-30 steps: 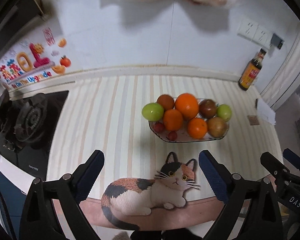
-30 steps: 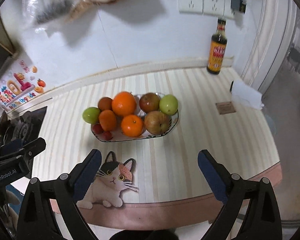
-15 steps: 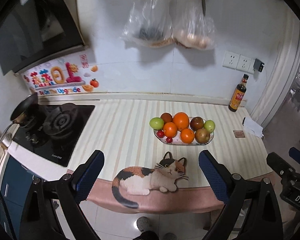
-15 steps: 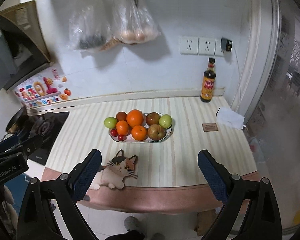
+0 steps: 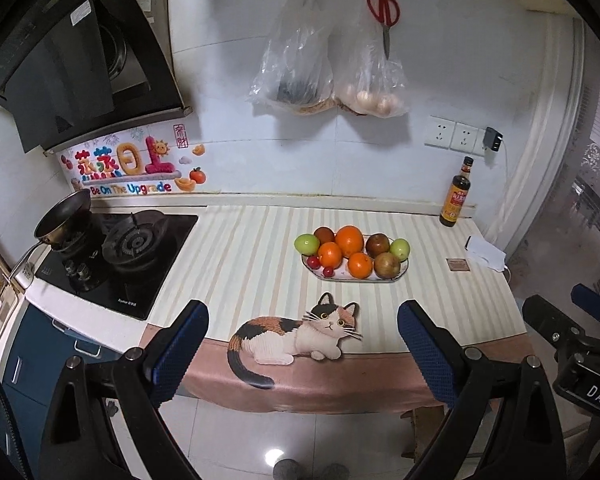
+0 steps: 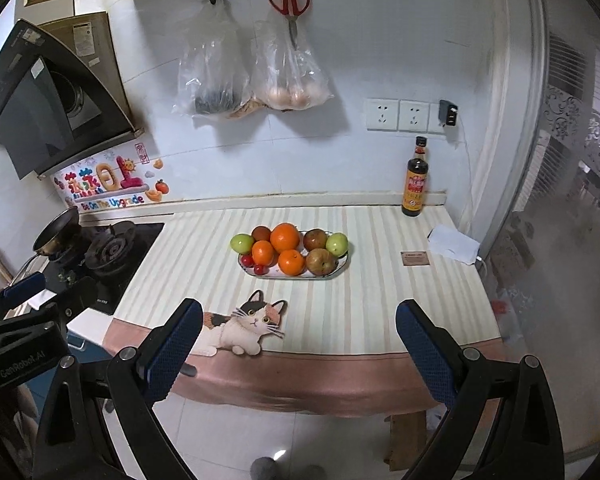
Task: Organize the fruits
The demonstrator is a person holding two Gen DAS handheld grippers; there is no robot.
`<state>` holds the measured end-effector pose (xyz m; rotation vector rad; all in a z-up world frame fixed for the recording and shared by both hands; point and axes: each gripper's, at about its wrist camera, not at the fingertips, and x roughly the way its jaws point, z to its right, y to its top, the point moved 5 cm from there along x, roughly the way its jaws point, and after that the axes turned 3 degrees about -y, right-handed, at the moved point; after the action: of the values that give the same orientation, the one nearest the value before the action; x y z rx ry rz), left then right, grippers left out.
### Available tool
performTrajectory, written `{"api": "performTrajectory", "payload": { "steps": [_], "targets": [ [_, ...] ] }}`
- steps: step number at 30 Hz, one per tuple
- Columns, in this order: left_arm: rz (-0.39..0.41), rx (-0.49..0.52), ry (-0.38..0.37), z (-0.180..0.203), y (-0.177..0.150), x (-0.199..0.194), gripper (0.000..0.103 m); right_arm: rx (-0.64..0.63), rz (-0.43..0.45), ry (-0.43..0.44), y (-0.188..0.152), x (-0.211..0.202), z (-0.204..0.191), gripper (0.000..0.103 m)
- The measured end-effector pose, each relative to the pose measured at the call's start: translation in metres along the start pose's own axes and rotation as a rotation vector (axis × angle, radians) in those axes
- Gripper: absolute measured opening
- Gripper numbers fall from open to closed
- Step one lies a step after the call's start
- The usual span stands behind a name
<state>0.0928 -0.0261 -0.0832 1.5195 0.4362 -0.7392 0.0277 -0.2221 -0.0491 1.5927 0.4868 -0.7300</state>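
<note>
A shallow white plate (image 5: 398,276) (image 6: 332,274) on the striped counter holds several fruits: three oranges (image 5: 349,240) (image 6: 285,237), green apples (image 5: 307,243) (image 6: 337,243), brownish apples (image 5: 387,265) (image 6: 321,261) and small red fruits (image 5: 329,271) (image 6: 260,269). My left gripper (image 5: 302,350) is open and empty, held off the counter's front edge, well short of the plate. My right gripper (image 6: 298,350) is open and empty, also back from the counter. Each gripper's body shows at the edge of the other's view.
A cat-shaped mat (image 5: 296,334) (image 6: 244,326) lies at the counter's front edge. A gas hob (image 5: 116,256) with a pan (image 5: 62,216) is on the left. A sauce bottle (image 5: 456,196) (image 6: 416,180), white paper (image 6: 454,246) and a small card (image 6: 415,258) are at the right. Bags and scissors (image 6: 290,4) hang on the wall.
Both grippers have pulled back and up from over the counter, so the plate of fruit now looks smaller and farther. Both stayed open and empty.
</note>
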Motion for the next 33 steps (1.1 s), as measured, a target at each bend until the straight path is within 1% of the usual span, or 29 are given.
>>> {"api": "performTrajectory", "payload": {
  "steps": [4,7,12,13,19,23,26,28,30,33],
  "targets": [
    [0.002,0.014,-0.009,-0.001,0.001,-0.002,0.097,0.03,0.002,-0.002,-0.001,-0.005,0.002,0.099],
    [-0.003,0.012,-0.007,-0.003,0.002,0.001,0.097,0.047,-0.005,0.012,0.0,-0.003,0.003,0.1],
    [-0.004,0.012,-0.002,-0.002,0.007,0.01,0.097,0.06,0.001,0.011,0.006,0.009,0.005,0.1],
    [-0.006,0.012,0.006,-0.002,0.009,0.014,0.102,0.058,-0.001,0.01,0.008,0.014,0.006,0.1],
    [-0.013,0.005,0.04,-0.005,0.023,0.041,0.103,0.035,-0.01,0.005,0.024,0.048,0.005,0.1],
    [-0.054,0.01,0.055,-0.005,0.03,0.068,0.103,0.025,-0.027,-0.012,0.033,0.075,0.005,0.1],
    [-0.086,0.006,0.05,-0.006,0.033,0.085,0.103,0.024,-0.047,-0.016,0.039,0.094,0.005,0.1],
    [-0.099,0.01,0.045,-0.004,0.035,0.095,0.103,0.026,-0.054,-0.018,0.042,0.105,0.005,0.1],
    [-0.12,0.027,0.056,-0.002,0.035,0.105,0.103,0.024,-0.07,-0.023,0.043,0.116,0.005,0.1],
    [-0.144,0.025,0.052,-0.001,0.035,0.117,0.103,0.025,-0.086,-0.028,0.046,0.132,0.006,0.1]
  ]
}}
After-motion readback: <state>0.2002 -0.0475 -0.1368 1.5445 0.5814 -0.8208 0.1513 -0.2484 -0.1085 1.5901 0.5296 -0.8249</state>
